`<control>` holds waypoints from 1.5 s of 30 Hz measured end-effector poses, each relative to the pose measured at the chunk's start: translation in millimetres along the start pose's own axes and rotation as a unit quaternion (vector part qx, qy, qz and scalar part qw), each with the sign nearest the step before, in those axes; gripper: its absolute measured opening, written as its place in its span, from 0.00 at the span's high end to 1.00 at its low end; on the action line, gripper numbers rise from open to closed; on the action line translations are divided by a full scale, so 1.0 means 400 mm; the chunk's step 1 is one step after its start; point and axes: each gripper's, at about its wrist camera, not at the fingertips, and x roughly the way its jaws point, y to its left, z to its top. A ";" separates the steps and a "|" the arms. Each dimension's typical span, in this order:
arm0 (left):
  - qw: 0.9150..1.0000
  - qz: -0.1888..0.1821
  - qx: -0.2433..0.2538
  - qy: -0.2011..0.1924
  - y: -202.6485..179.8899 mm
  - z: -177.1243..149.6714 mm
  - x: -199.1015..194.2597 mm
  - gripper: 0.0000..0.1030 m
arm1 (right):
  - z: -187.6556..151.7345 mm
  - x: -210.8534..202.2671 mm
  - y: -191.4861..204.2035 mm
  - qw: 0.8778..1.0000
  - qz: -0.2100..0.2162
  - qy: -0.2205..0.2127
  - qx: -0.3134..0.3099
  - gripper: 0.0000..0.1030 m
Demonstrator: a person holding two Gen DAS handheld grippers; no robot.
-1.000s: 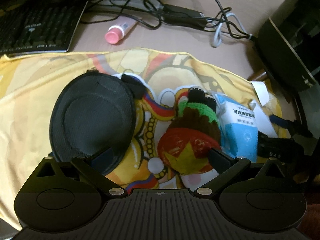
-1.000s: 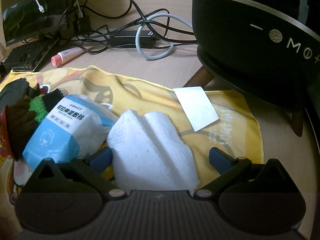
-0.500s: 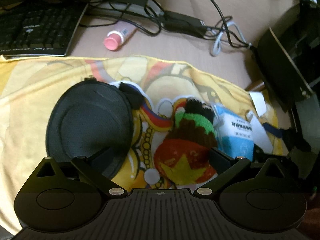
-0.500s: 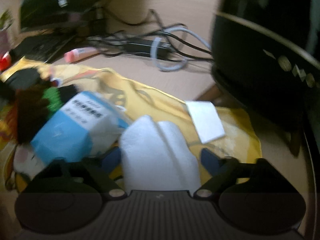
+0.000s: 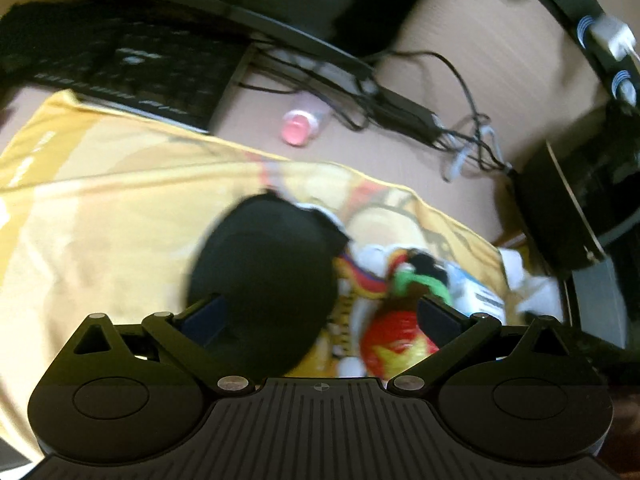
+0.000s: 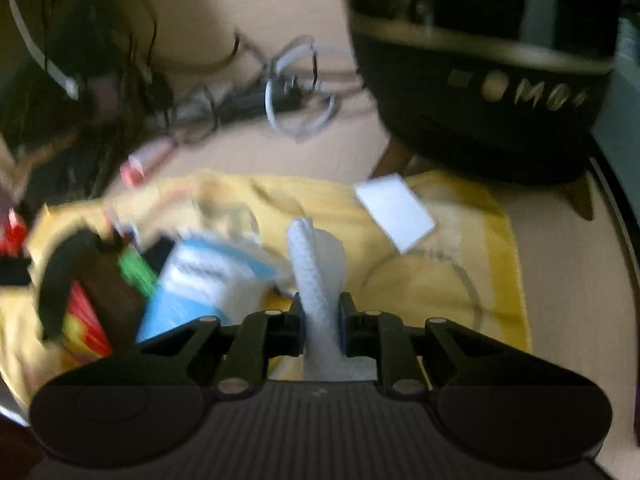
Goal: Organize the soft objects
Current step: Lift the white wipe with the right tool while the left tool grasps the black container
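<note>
Right wrist view gave us the yellow cloth (image 6: 460,280) spread over the worktop (image 6: 320,152), and on it the blue packet (image 6: 200,280). Our right tongs (image 6: 320,316) were closing, pads pinching the white towel (image 6: 316,264). Our left tongs (image 5: 320,312) gaped above the black pouch (image 5: 264,272) and knitted toy (image 5: 404,320).

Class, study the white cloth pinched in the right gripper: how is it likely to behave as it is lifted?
The white cloth bunches into a narrow ridge between the closing jaws of the right gripper, so it is probably soft and floppy. Its free end will likely droop. Its nubby weave suggests it should not slip easily. It looks light.
</note>
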 end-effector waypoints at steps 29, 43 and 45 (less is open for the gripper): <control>0.985 0.023 0.166 0.038 0.079 -0.050 0.028 0.00 | -0.032 0.188 0.584 0.975 0.099 0.006 -0.200 0.37; 0.988 0.049 0.130 0.063 0.120 -0.074 0.033 0.00 | 0.028 0.215 0.589 0.973 0.156 0.009 -0.169 0.87; 0.989 0.046 0.127 0.064 0.120 -0.080 0.030 0.00 | 0.066 0.218 0.581 0.973 0.194 0.015 -0.126 0.87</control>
